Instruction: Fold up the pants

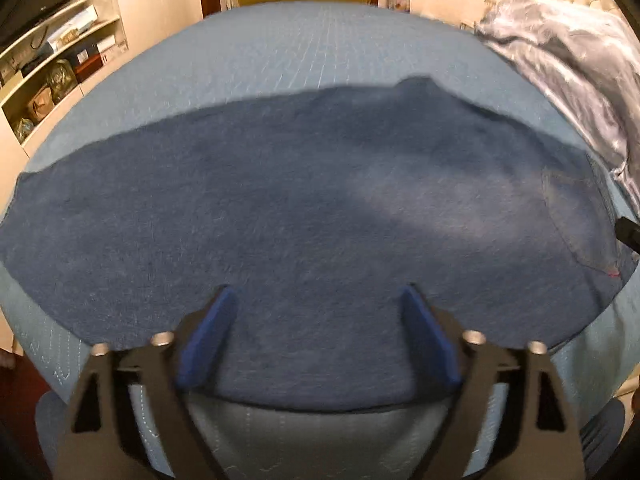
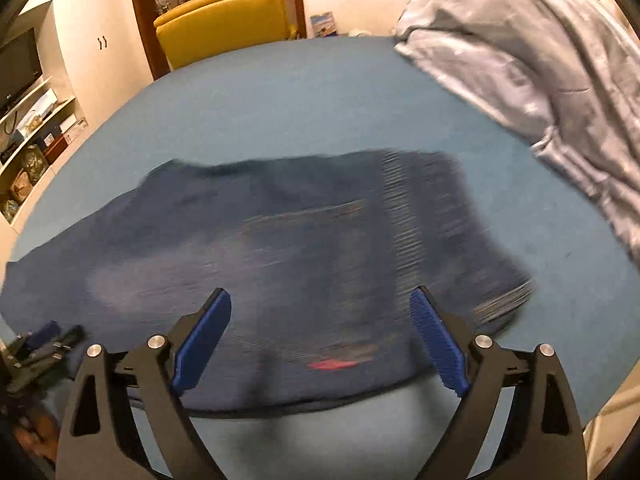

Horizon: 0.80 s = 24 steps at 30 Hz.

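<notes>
The dark blue denim pants [image 1: 304,208] lie spread flat across the light blue quilted bed cover [image 1: 280,52], long side running left to right, probably so the legs can be brought over in one clean fold. The waistband end with its back pocket [image 2: 316,248] sits toward the right; a small red mark [image 2: 332,365] shows near the near hem, though motion blur in the right wrist view makes the stitching hard to read.

The left gripper [image 1: 316,336] hangs over the near edge of the pants with its blue pads [image 1: 208,340] set wide apart and nothing between them; the cloth lies below and ahead of it, and I judge it untouched. The right gripper [image 2: 320,336] is likewise spread wide and empty, poised over the near edge by the pocket.

A crumpled pale grey-blue satin blanket [image 2: 540,60] is heaped at the far right, well apart from the pants, and a yellow upholstered chair [image 2: 228,20] stands beyond the bed
</notes>
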Tool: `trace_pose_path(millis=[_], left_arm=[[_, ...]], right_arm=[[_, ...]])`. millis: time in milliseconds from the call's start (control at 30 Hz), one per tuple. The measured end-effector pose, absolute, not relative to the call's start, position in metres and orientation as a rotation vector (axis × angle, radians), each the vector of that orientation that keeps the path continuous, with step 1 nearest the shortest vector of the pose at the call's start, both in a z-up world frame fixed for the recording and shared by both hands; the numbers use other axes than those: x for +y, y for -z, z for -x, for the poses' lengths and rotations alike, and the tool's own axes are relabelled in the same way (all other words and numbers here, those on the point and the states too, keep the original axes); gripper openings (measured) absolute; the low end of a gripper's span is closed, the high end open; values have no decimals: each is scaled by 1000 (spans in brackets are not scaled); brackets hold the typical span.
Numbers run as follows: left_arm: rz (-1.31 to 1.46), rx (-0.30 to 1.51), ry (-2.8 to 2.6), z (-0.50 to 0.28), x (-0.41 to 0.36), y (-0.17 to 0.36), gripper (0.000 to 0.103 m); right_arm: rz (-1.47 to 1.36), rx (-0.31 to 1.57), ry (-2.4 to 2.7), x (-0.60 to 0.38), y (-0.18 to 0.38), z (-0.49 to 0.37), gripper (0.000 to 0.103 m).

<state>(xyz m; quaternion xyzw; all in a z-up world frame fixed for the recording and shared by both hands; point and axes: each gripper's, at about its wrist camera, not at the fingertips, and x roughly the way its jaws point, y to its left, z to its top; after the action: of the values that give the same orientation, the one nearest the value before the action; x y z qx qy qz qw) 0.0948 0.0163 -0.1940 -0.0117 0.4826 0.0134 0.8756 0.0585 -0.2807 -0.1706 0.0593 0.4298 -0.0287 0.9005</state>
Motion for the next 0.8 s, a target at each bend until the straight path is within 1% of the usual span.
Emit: trace_pose_path(millis=[67,100,133,233,367,400,433,467,500,533,567,600,633,667,700,800], left_arm=[[-23,968,28,-85,13,194,93],[-43,957,95,-80,9,196,99],[-62,952,115,-78,7,196,101],[-51,917,85,-70,5,198,101],[-37,918,80,-69,2,196,101],[-74,904,84,-65,1,195,98],[-95,887,90,-63,4,194,90],[-104,869,98,-58,8,192,86],[-114,847,94,-53,17,188,80],[-110,838,94,-54,27,187,73],[-93,837,89,-51,45,187,69],[-73,840,58,-50,65,187,60],[-41,840,33,-54,83,185,49],[3,831,15,-51,104,182,43],[53,818,-8,-48,126,179,40],[145,794,-99,-39,198,173,40]], right_arm=[[-137,939,38,-257,184,-59,88],[-120,967,48,-248,193,-61,88],[-105,973,51,-245,197,-64,88],[-30,976,61,-235,209,-66,89],[76,963,83,-219,217,-57,89],[96,957,85,-217,220,-56,90],[100,952,93,-216,221,-53,94],[100,952,103,-217,223,-55,96],[83,957,108,-222,226,-55,98],[72,960,105,-223,226,-54,98],[75,962,102,-223,226,-53,98],[83,969,102,-223,225,-55,98],[84,977,104,-223,225,-56,98],[84,985,104,-223,223,-57,98],[90,988,106,-222,220,-58,98],[102,939,108,-215,202,-55,95]])
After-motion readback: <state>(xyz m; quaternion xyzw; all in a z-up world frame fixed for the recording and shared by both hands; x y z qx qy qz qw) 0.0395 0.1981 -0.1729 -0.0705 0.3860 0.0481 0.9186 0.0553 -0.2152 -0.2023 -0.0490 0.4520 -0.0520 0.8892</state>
